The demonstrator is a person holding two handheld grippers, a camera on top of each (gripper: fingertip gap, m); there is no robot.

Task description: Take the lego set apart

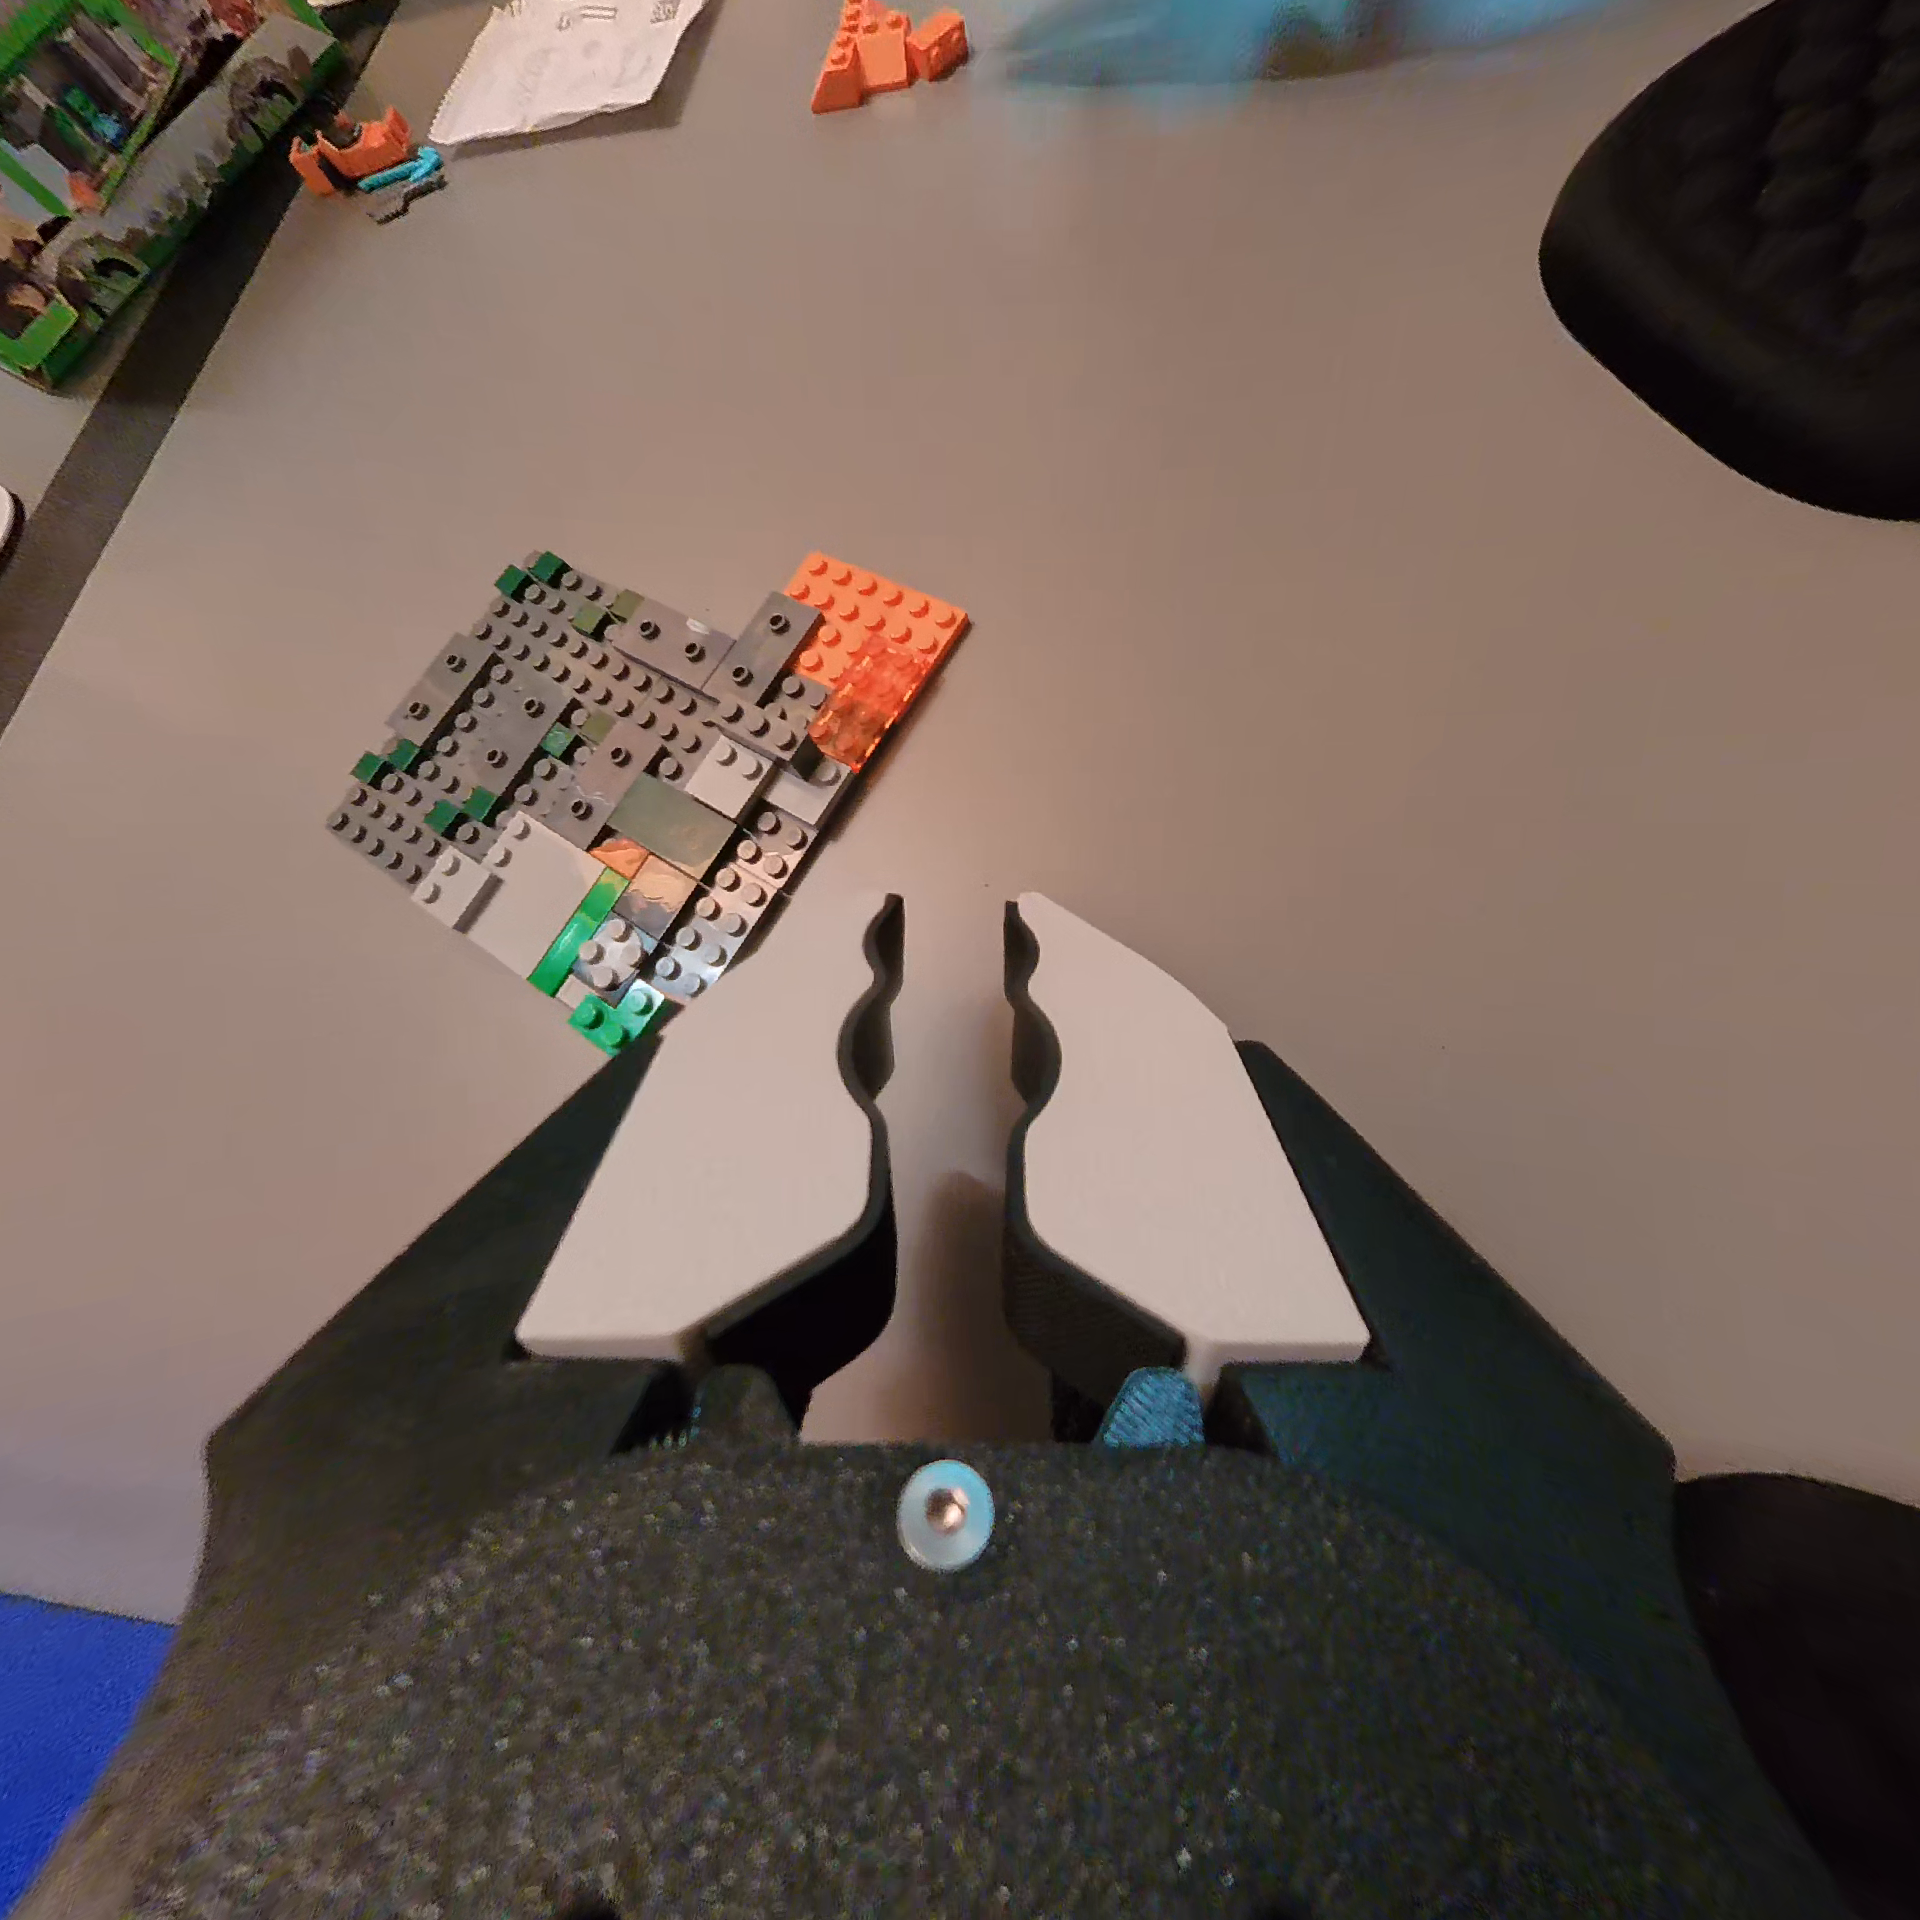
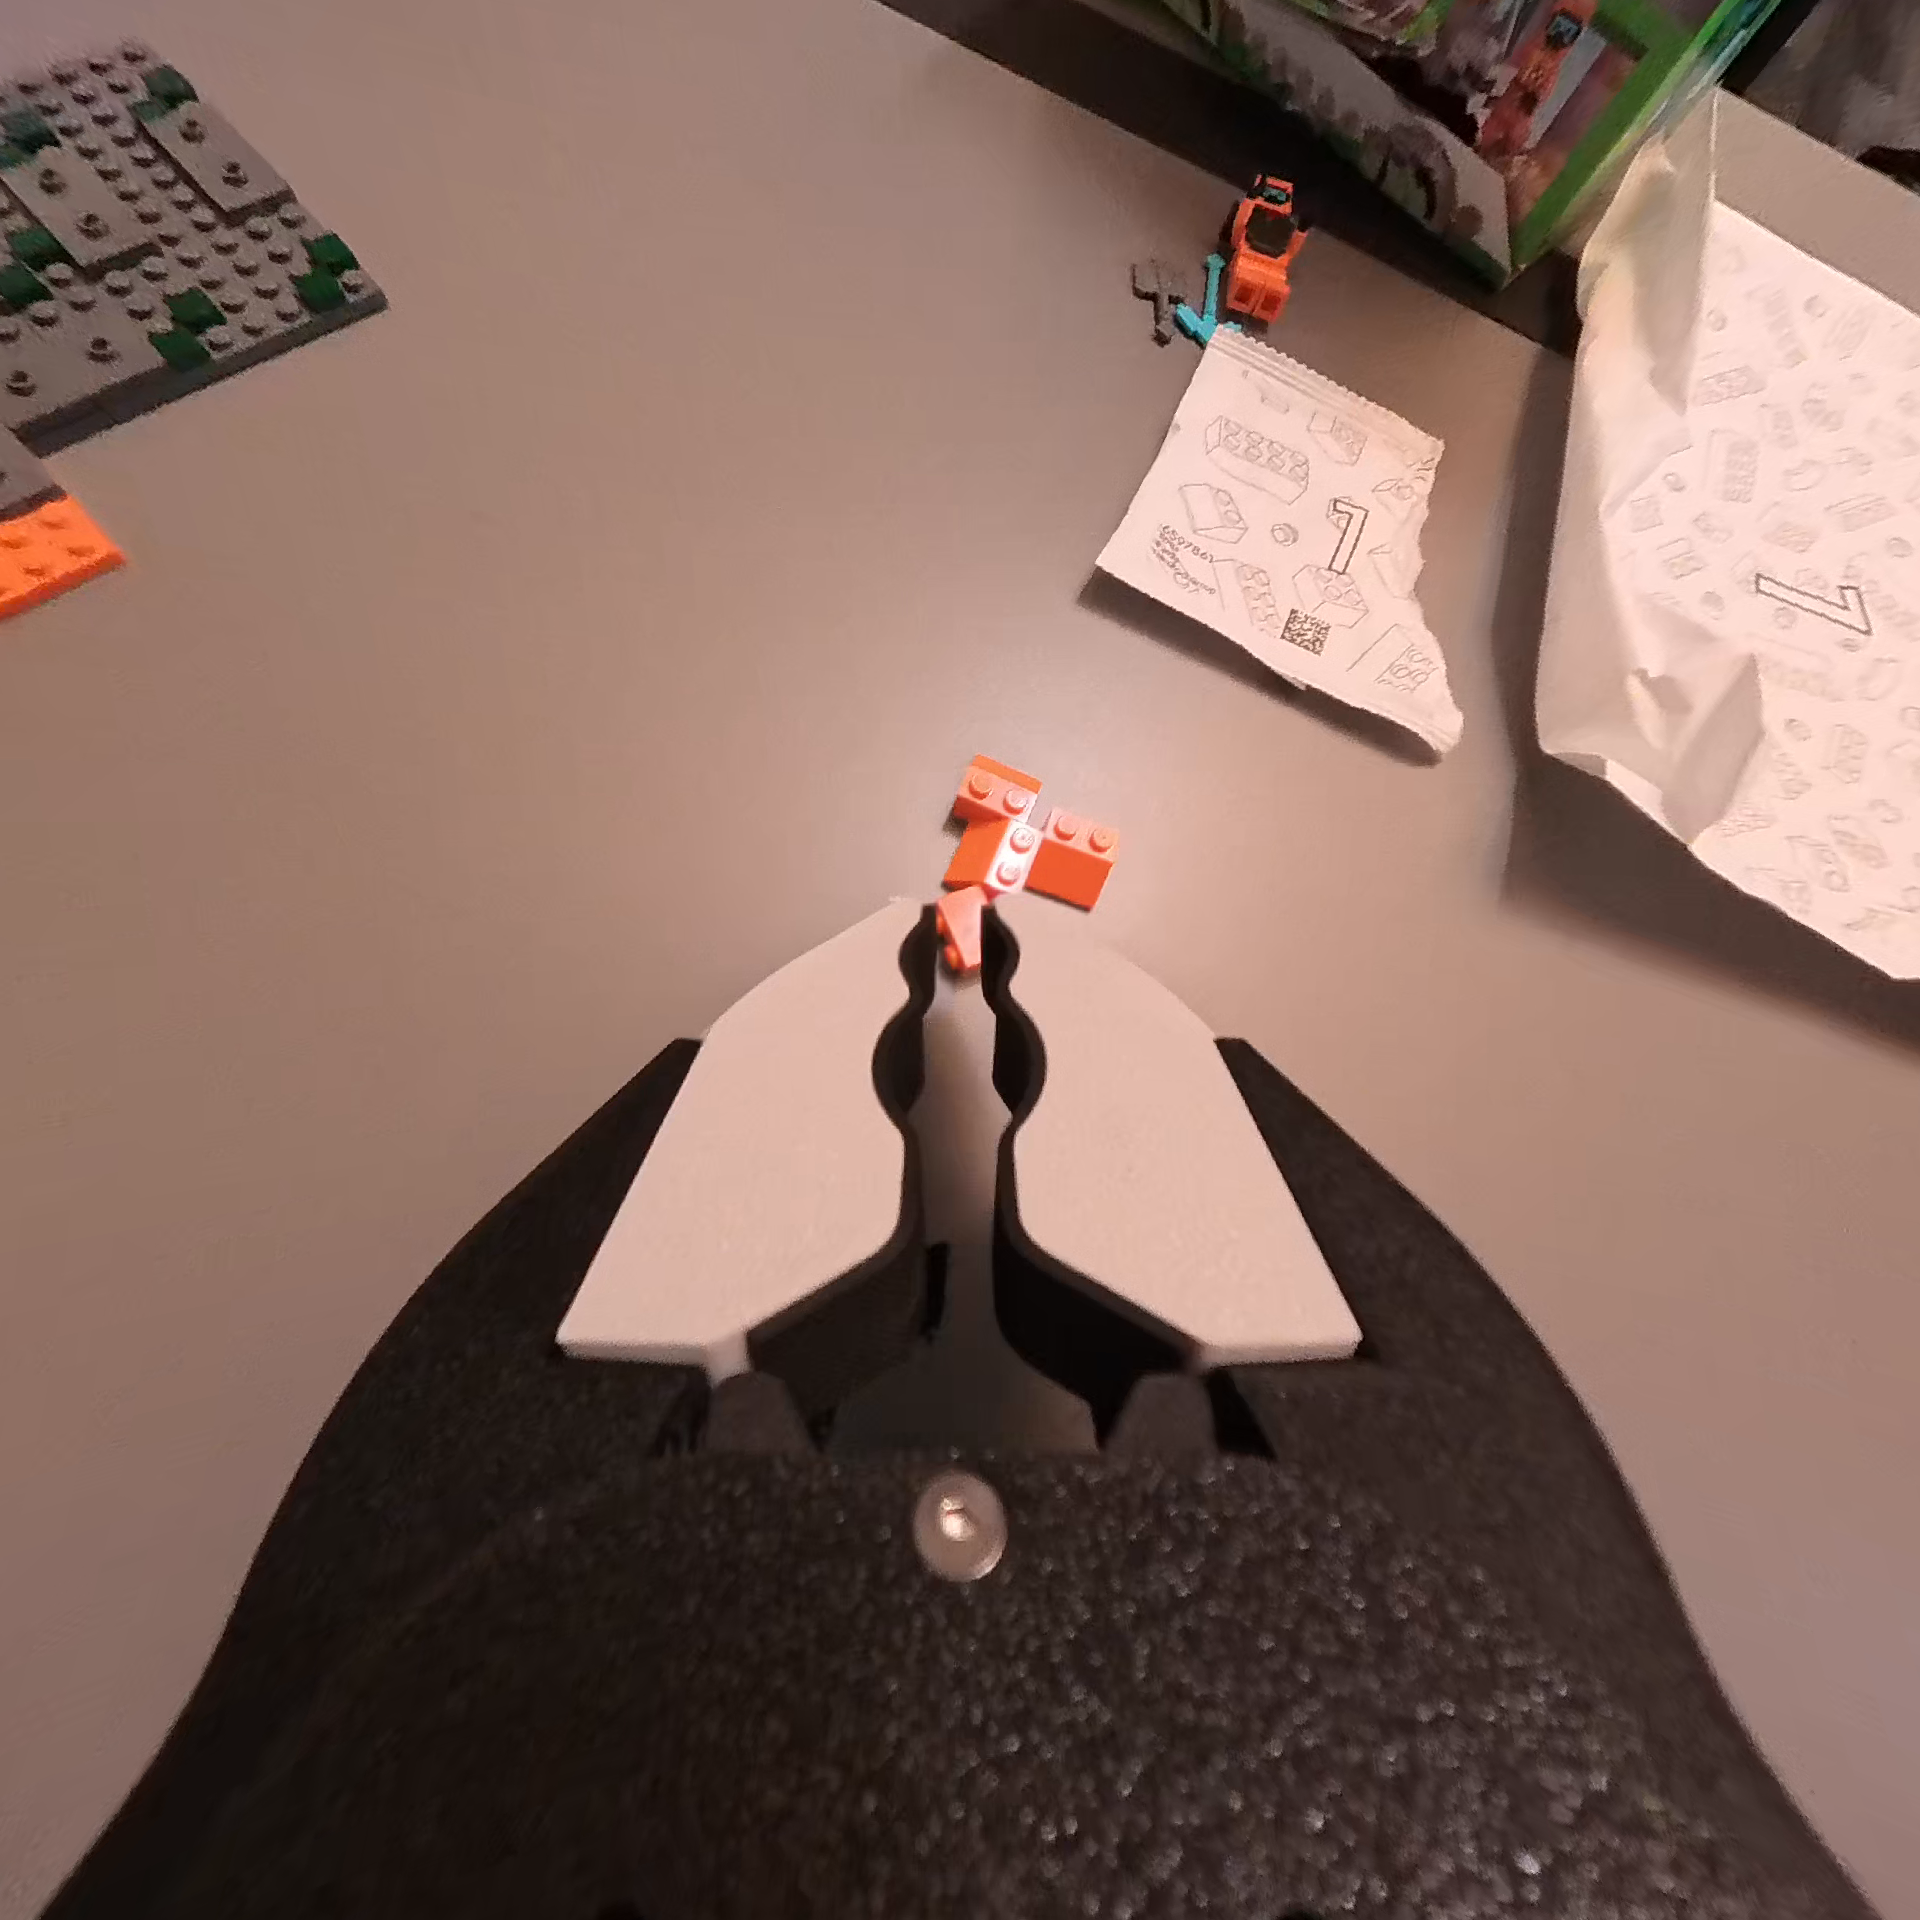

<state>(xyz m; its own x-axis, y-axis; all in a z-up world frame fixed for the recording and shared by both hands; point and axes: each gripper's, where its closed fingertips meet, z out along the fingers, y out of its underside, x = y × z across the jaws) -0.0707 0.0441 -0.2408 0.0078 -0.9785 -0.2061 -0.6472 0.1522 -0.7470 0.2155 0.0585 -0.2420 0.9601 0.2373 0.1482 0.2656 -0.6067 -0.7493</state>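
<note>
The lego set (image 1: 644,790) is a flat grey build with green studs and an orange plate (image 1: 883,613) at its far corner; it lies on the grey table. My left gripper (image 1: 954,920) is open and empty, just right of the build's near corner. The build also shows at the top left of the right wrist view (image 2: 156,239). My right gripper (image 2: 958,920) is shut on a small orange piece (image 2: 961,935) at its tips, right next to a little heap of loose orange bricks (image 2: 1029,842). That heap shows far off in the left wrist view (image 1: 888,52).
A small orange figure (image 2: 1262,255) with grey and teal tools lies near the green lego box (image 2: 1507,125). Two white paper bags (image 2: 1288,540) (image 2: 1766,582) lie right of the heap. A black chair (image 1: 1745,260) stands at the table's right edge. The gap from one gripper's tips to the other's is roughly 30 centimetres.
</note>
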